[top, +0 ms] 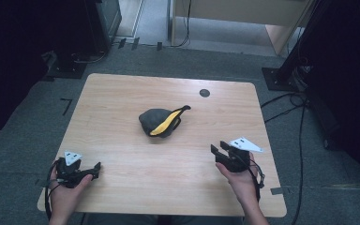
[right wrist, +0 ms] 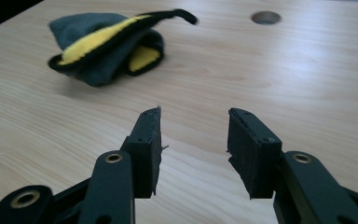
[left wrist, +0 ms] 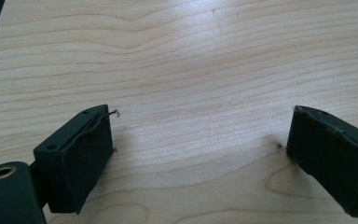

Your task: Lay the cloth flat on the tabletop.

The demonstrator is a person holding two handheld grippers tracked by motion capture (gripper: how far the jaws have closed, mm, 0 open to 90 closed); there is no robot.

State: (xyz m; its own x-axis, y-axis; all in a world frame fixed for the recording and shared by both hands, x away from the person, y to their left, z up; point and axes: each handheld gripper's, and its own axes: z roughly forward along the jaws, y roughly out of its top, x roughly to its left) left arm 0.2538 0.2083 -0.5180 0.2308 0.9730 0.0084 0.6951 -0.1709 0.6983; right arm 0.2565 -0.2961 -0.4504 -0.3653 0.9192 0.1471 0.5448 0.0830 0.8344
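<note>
A crumpled dark grey cloth with yellow lining and a black strap [top: 161,123] lies at the middle of the wooden table [top: 136,187]. In the right gripper view the cloth [right wrist: 107,46] sits ahead and to the left. My right gripper [top: 219,147] hovers over the near right part of the table, pointing toward the cloth. Its jaws [right wrist: 193,126] stand partly apart with nothing between them. My left gripper [top: 95,169] rests low at the near left corner, well away from the cloth. Its jaws [left wrist: 200,135] are spread wide over bare wood.
A round cable hole [top: 205,93] is in the table top, far right of the cloth. Black stands and cables [top: 290,101] lie on the grey carpet beside the table's right edge. A dark cabinet base [top: 70,65] stands at the far left.
</note>
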